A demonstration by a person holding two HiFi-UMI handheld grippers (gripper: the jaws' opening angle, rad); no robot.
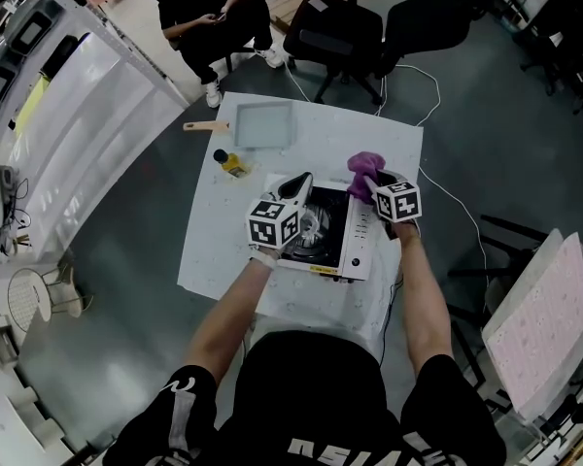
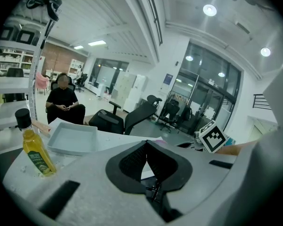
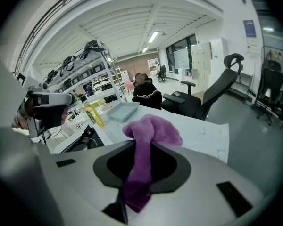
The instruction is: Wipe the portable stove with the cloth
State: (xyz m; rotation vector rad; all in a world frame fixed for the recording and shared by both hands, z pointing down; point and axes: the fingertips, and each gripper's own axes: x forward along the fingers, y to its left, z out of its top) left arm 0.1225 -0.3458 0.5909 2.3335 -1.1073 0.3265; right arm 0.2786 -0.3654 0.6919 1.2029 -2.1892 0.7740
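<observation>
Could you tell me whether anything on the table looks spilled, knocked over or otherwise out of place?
Nothing stands out. The portable stove sits flat on the table, the oil bottle stands upright with its cap on, and the grey tray lies level. The purple cloth is simply bunched in the right claw.

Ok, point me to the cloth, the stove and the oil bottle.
cloth (image 3: 151,128), right gripper view, its bunched top
stove (image 1: 361,233), head view, its white control panel
oil bottle (image 2: 37,154), left gripper view, its yellow body
</observation>
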